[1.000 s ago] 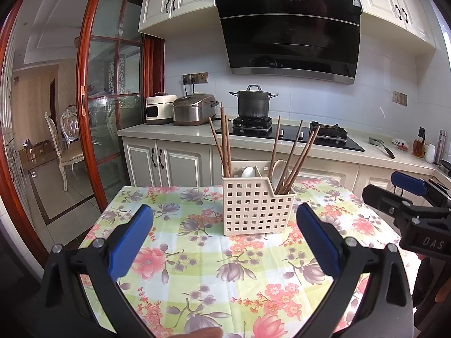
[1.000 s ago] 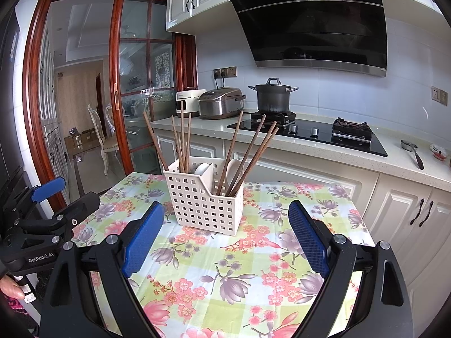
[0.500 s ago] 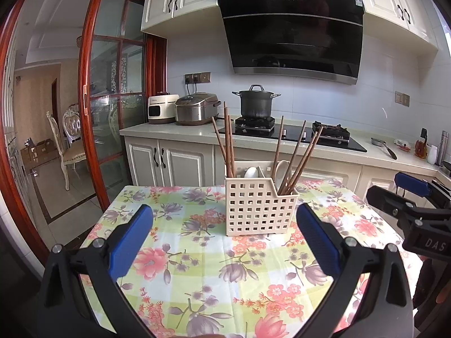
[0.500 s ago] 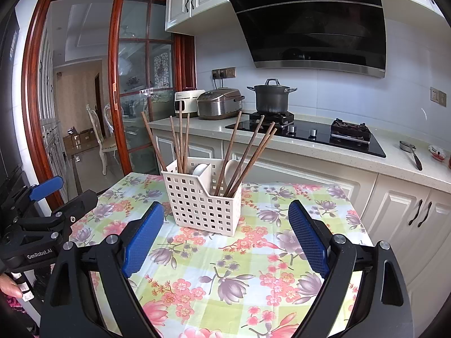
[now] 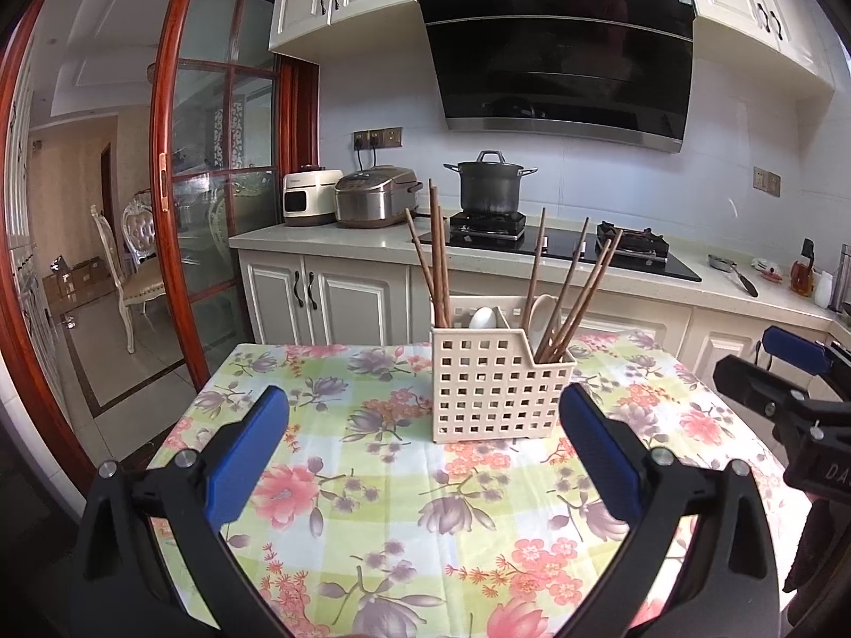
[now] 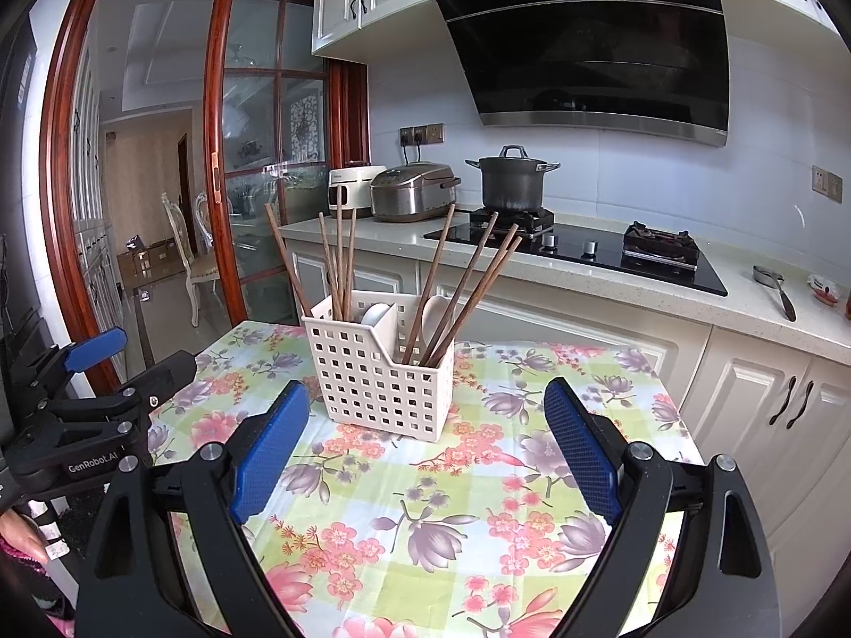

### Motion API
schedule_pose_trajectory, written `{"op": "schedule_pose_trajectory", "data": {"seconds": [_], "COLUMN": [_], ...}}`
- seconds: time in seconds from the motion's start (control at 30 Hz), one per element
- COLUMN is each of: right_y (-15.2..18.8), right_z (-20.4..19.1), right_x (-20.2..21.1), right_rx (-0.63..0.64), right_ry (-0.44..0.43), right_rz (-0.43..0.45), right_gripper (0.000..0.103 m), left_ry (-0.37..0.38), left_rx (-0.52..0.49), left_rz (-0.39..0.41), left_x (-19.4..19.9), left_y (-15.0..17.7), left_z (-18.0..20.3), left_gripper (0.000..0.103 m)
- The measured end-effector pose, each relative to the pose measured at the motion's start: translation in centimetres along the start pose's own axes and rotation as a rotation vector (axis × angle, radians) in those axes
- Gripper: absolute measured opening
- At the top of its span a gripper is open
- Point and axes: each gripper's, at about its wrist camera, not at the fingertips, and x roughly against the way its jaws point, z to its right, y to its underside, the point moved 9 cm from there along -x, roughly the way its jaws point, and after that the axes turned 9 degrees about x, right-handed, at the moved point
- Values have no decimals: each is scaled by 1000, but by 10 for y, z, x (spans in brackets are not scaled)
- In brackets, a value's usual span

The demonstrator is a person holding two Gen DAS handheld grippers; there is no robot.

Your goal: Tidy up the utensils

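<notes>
A cream perforated utensil caddy [image 5: 497, 385] stands on the floral tablecloth [image 5: 372, 478], also seen in the right wrist view [image 6: 385, 377]. Several brown chopsticks [image 5: 439, 260] stand in its left compartment and several more [image 5: 577, 292] lean in its right one. White spoons [image 5: 483, 317] sit between them. My left gripper [image 5: 423, 446] is open and empty, a little short of the caddy. My right gripper [image 6: 425, 446] is open and empty, also short of the caddy. Each gripper shows at the edge of the other's view.
A kitchen counter [image 5: 330, 236] with a rice cooker [image 5: 375, 202], a pot [image 5: 489, 183] on the hob and a range hood lies behind the table. A red-framed glass sliding door [image 5: 213, 212] stands at the left. White cabinets [image 6: 787, 404] are close at the right.
Both views have shifted slightly, so the caddy sits a little further right in the left wrist view. Both grippers stay open and empty; nothing on the table has moved.
</notes>
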Motion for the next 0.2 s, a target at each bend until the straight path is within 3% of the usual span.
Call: {"op": "schedule_pose_trajectory", "data": {"seconds": [0.2], "right_y": [2], "right_z": [1], "right_x": [0], "right_rx": [1], "right_ry": [5], "right_rz": [-1], "right_gripper": [85], "left_ry": [-86], "left_rx": [-33], "left_rz": [51], "left_x": [5], "left_y": [-4], "left_z": [-3], "left_gripper": [99]}}
